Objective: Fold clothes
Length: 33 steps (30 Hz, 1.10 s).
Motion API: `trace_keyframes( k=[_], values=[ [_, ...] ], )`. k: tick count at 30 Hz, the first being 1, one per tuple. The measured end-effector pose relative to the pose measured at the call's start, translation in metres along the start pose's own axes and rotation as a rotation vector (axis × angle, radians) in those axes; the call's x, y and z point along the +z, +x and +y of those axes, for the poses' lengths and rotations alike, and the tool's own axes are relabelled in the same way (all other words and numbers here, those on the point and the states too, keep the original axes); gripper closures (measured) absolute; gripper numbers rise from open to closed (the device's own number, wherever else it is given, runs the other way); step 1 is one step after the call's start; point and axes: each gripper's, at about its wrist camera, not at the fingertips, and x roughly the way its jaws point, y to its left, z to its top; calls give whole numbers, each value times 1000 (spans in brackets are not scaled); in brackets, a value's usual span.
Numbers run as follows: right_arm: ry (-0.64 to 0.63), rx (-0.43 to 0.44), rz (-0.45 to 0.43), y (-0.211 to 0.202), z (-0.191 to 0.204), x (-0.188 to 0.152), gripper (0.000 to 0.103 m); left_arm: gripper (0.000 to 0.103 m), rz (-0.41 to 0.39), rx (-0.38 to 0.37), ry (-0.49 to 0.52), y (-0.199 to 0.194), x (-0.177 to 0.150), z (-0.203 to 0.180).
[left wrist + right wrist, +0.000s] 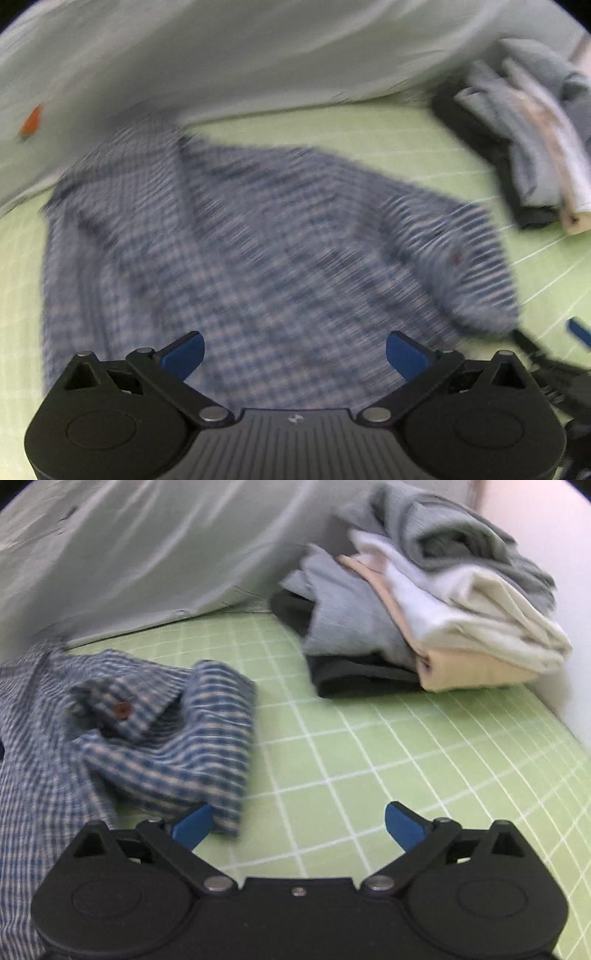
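1. Shirt (236, 243): the blue checked one lies spread and rumpled on the green gridded sheet (369, 775), which looks like a bed rather than a desk. A pale grey cloth (221, 55) is draped behind the shirt.
2. Left of the shirt's sleeve, the left gripper (294, 354) hovers over the body of the shirt. Its blue fingers (184, 352) are spread wide and hold nothing.
3. The sleeve (177, 738) is crumpled at the shirt's right side, its buttoned cuff twisted up.
4. Just right of the sleeve, the right gripper (299, 825) is also spread apart and empty, one finger beside the sleeve's edge.
5. Well right of the shirt, a pile of folded clothes (424, 620) sits on the sheet.
6. Risks, as I judge them: pinching the twisted sleeve could catch two layers and fold the crease in; both views are blurred, so a fast grasp may miss the edge; dragging the shirt rightward could knock the pile.
7. No baskets or boxes show.
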Motion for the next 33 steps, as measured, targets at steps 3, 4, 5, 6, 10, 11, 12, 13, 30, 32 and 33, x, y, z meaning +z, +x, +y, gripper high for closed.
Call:
trace_keyframes(
  k=[3, 4, 5, 6, 10, 11, 12, 13, 30, 32, 33],
  values=[
    [35, -19, 6, 6, -8, 0, 2, 0, -28, -82, 43, 1, 16, -19],
    [40, -24, 8, 8, -10, 1, 2, 0, -34, -102, 64, 2, 20, -26],
    [46, -30, 10, 10, -12, 1, 2, 0, -40, -113, 86, 2, 22, -33],
    [52, -34, 15, 12, -14, 1, 2, 2, -47, -117, 110, 4, 25, -40],
    [47, -46, 30, 16, -16, 0, 2, 36, -51, -64, 196, 27, 30, -64],
    [44, -46, 32, 17, -16, 0, 2, 49, -40, -55, 200, 34, 30, -66],
    [40, -45, 34, 18, -16, -1, 2, 60, -36, -66, 182, 37, 29, -65],
    [36, -43, 35, 18, -15, -1, 2, 67, -31, -77, 164, 41, 28, -63],
    [-67, 13, -17, -23, 29, 6, 2, 96, -392, 58, -131, -71, 21, 45],
    [-80, 18, -21, -33, 37, 4, 2, 96, -439, 137, -179, -86, 17, 73],
    [-87, 21, -22, -37, 42, 2, 2, 96, -453, 182, -206, -91, 14, 90]
  ],
)
